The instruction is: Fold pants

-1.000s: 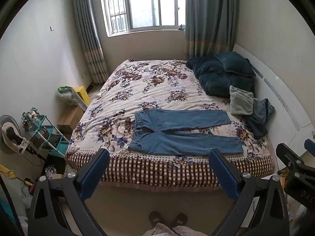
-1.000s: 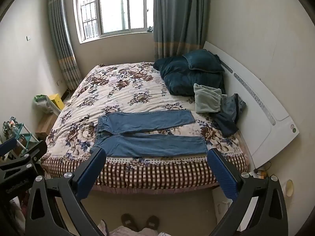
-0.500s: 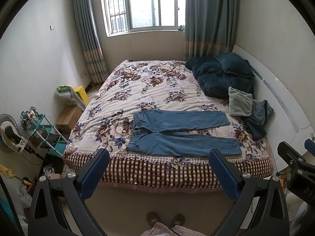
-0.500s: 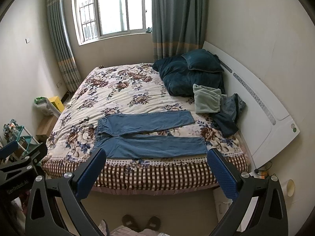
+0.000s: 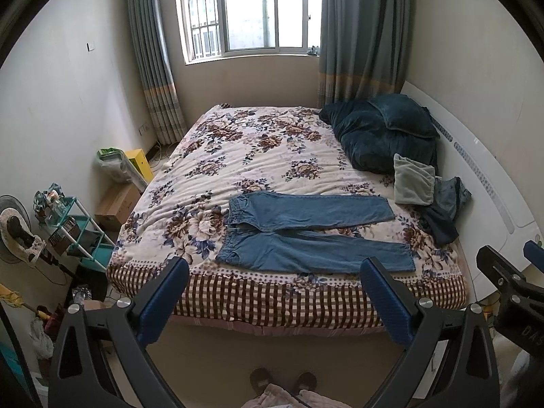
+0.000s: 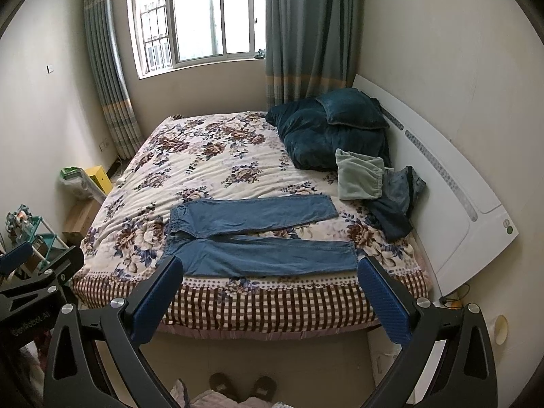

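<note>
Left wrist view: pants (image 5: pixel 306 231) lie crosswise, waistband left, legs right; both tools spread

Matte black left gripper (image 5: pixel 273 273) and right gripper (image 6: pixel 270 272), each forked into two triangular cut-out arms. Textured blue pads (image 5: pixel 163 301) lining the inner finger faces. Round silver screws (image 6: pixel 118 302) behind each pad. Pale lettering stamped on the black frame. Brown slippers (image 6: pixel 241 386) below.
</note>
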